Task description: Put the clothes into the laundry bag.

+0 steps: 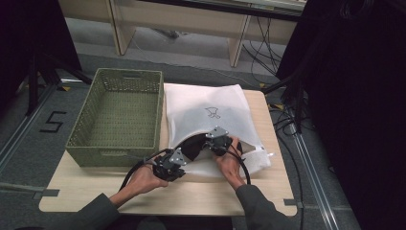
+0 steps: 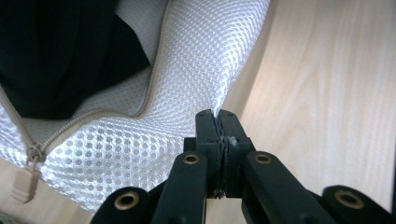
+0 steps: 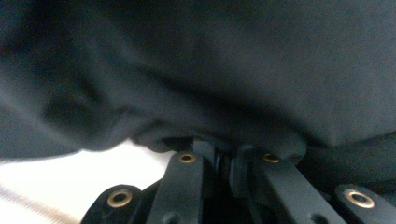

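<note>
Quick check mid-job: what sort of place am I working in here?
Probably a lab or recording studio rather than a home. A small wooden table stands alone on grey floor with a taped number 5, loose cables trail beside it, and black curtains screen the sides.

Dark cloth (image 3: 224, 70) spreads across the upper frame, folds sagging low; the right gripper (image 3: 224, 156) has its jaws drawn close together with a bunch of that cloth pinched between them; white mesh (image 3: 60, 186) lies lower left.
</note>
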`<state>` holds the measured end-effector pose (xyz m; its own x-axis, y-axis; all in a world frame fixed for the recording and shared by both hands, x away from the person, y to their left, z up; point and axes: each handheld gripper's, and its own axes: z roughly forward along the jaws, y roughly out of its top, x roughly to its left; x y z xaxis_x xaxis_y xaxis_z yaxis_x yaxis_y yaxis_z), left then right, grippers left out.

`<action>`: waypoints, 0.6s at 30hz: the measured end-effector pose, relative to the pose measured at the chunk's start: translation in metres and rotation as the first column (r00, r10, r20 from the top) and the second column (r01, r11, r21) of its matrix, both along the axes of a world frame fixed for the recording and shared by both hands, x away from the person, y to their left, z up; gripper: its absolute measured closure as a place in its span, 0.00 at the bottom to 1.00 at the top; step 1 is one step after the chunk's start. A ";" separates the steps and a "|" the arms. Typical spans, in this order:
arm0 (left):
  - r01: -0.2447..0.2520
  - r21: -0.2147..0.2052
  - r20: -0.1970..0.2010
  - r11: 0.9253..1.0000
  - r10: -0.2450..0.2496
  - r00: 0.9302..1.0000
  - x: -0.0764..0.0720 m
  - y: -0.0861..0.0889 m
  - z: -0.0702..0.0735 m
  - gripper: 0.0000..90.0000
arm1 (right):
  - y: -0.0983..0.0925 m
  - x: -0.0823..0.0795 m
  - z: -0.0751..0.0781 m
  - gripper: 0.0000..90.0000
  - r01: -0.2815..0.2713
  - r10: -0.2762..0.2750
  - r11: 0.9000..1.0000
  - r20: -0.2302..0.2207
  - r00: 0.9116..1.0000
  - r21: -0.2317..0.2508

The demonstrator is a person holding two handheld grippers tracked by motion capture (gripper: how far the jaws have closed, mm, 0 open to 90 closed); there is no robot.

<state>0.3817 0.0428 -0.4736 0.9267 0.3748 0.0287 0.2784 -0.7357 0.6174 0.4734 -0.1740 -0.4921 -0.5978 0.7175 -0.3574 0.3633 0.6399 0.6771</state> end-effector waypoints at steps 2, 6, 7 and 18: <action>-0.002 -0.001 -0.008 1.000 0.002 1.000 -0.004 0.001 -0.001 0.98 | -0.001 0.007 0.001 0.95 0.010 -0.010 1.000 0.007 1.000 0.005; -0.004 0.005 -0.018 1.000 0.004 1.000 -0.002 0.005 -0.001 0.98 | -0.004 0.015 0.001 0.93 0.016 -0.016 0.999 -0.016 1.000 0.029; 0.000 0.008 -0.013 1.000 0.000 1.000 0.000 0.005 -0.001 0.98 | -0.003 0.014 0.001 0.91 0.018 -0.016 0.998 -0.035 0.999 0.059; -0.012 -0.022 -0.007 1.000 0.012 1.000 -0.005 -0.003 -0.004 0.81 | -0.035 -0.050 0.043 0.57 -0.065 0.110 0.974 -0.204 0.973 0.215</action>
<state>0.3770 0.0403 -0.4772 0.9221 0.3866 0.0137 0.2918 -0.7184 0.6315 0.4229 -0.2088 -0.4492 -0.7077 0.7035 -0.0644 0.4628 0.5306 0.7102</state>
